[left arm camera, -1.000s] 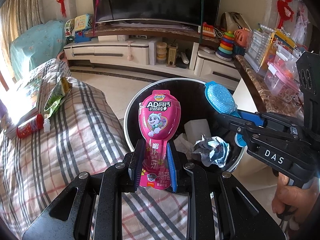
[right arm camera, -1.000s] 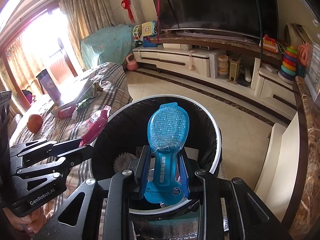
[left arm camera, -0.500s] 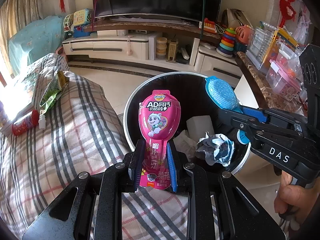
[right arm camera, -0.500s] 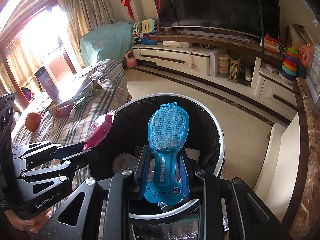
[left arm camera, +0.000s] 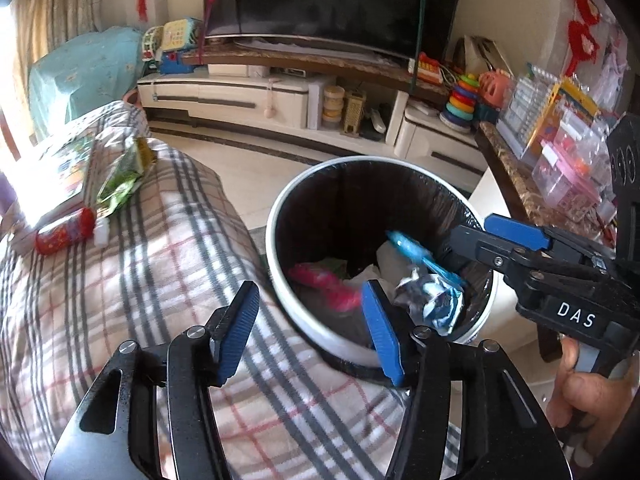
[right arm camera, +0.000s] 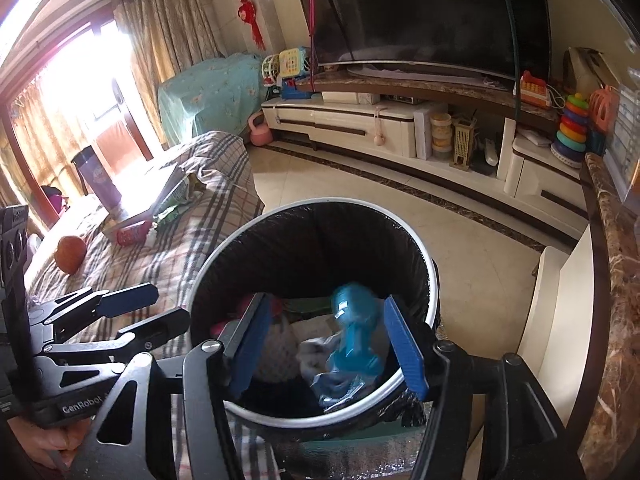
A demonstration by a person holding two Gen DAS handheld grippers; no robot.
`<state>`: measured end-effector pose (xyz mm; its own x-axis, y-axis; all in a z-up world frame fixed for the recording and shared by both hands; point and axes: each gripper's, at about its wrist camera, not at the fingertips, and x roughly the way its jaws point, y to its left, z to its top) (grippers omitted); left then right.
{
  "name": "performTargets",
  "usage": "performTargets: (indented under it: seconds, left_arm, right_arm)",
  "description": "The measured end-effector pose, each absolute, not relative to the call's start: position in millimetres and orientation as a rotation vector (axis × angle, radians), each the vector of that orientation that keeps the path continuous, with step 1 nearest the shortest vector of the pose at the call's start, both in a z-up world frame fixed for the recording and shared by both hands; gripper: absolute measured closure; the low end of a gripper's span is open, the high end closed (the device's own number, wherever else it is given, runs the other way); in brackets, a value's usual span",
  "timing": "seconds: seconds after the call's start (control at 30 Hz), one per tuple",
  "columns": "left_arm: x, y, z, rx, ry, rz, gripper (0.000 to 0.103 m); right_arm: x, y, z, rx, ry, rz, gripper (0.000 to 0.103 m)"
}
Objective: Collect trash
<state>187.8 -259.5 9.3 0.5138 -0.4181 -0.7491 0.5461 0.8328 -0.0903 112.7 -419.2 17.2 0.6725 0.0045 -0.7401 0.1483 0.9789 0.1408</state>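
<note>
A white trash bin with a black liner [left arm camera: 276, 240] [right arm camera: 430, 276] stands beside the plaid sofa. My left gripper [left arm camera: 308, 332] is open and empty at the bin's near rim. My right gripper [right arm camera: 326, 344] is open and empty over the bin; it also shows in the left wrist view [left arm camera: 480, 236]. A pink snack wrapper [left arm camera: 324, 280] lies blurred inside the bin. A blue snack wrapper [right arm camera: 352, 336] [left arm camera: 420, 254] is blurred, falling inside the bin. Crumpled paper and foil [left arm camera: 428, 300] lie at the bottom.
On the plaid sofa [left arm camera: 120, 280] lie a green wrapper [left arm camera: 120, 184], a red bottle [left arm camera: 64, 230], a book [left arm camera: 52, 176] and an orange [right arm camera: 71, 254]. A marble counter [right arm camera: 616, 280] with toy boxes is at the right. A TV cabinet [left arm camera: 280, 96] lines the far wall.
Both grippers opened. The pink wrapper dropped from the left gripper into the bin, and the blue wrapper dropped from the right gripper into the bin.
</note>
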Motion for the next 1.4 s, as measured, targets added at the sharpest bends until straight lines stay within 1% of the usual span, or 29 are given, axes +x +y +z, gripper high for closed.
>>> performTargets:
  seconds: [0.07,0.1,0.13,0.17,0.23,0.4,0.6,0.83,0.97,1.07,1.13,1.2,1.3,1.4]
  left_arm:
    - [184,-251,12,0.146,0.845,-0.567,0.044]
    - [181,-243,13,0.129,0.839,-0.558,0.042]
    - [179,-239,14,0.119,0.836,-0.554,0.041]
    - [174,-232,16,0.103,0.831,-0.548,0.041]
    - [169,-220,18,0.083,0.825,-0.537,0.039]
    - [145,-189,22,0.027,0.799,-0.507,0.033]
    - [115,-156,24,-0.020,0.762,-0.473,0.026]
    - [79,-125,28,-0.052,0.686,-0.446,0.026]
    - [56,-110,36,-0.060,0.619,-0.435,0.025]
    - [41,-103,43,-0.058,0.560,-0.416,0.017]
    - [32,-99,45,-0.051,0.516,-0.394,0.006]
    - [20,-95,45,-0.042,0.459,-0.346,0.000]
    - [7,-90,41,-0.026,0.394,-0.280,0.000]
    - [2,-87,35,0.008,0.360,-0.231,0.000]
  right_arm:
    - [108,-415,22,0.200,0.820,-0.079,0.035]
    - [105,-413,24,0.201,0.814,-0.078,0.029]
    - [103,-411,26,0.202,0.808,-0.077,0.024]
    - [99,-406,28,0.202,0.800,-0.073,0.021]
    - [94,-399,31,0.205,0.789,-0.065,0.013]
    - [77,-376,35,0.214,0.772,-0.045,0.007]
    - [49,-350,38,0.211,0.737,-0.042,0.004]
    - [12,-323,41,0.183,0.663,-0.072,0.002]
    - [-6,-311,52,0.142,0.613,-0.094,0.002]
    - [-22,-302,63,0.109,0.546,-0.128,0.000]
    - [-30,-298,68,0.084,0.503,-0.160,0.000]
    - [-42,-293,72,0.053,0.442,-0.201,0.000]
    - [-54,-288,72,0.027,0.371,-0.241,0.000]
    - [-57,-286,69,0.025,0.341,-0.253,0.000]
